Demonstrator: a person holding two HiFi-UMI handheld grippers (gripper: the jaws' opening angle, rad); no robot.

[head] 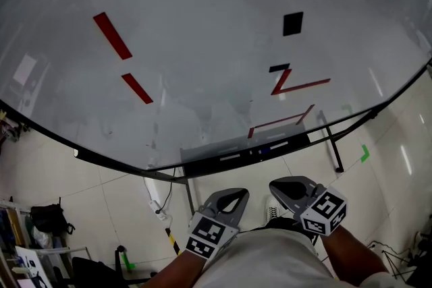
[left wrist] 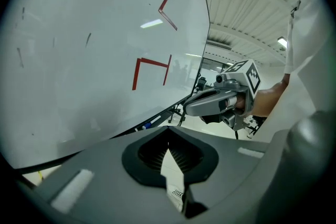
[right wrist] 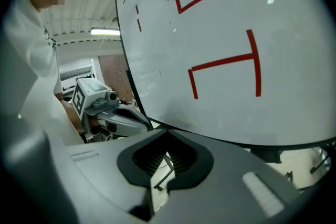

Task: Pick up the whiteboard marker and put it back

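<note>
The whiteboard (head: 202,64) carries red and black marks. Along its lower edge runs a dark tray (head: 202,160) holding whiteboard markers (head: 229,157), one with a blue cap (head: 262,150). The blue-capped marker (left wrist: 147,125) also shows in the left gripper view. My left gripper (head: 236,193) and right gripper (head: 279,185) hang below the tray, close to my body and apart from the markers. Both are shut with nothing between the jaws. The left gripper view looks along its own jaws (left wrist: 168,129) toward the right gripper (left wrist: 207,103); the right gripper view (right wrist: 168,135) shows the left gripper (right wrist: 123,118).
The board's black stand legs (head: 332,145) reach the pale tiled floor (head: 378,165). A power strip with cable (head: 156,202) lies under the board at the left. Bags and clutter (head: 47,219) sit at the lower left, and a green tape mark (head: 365,153) is at the right.
</note>
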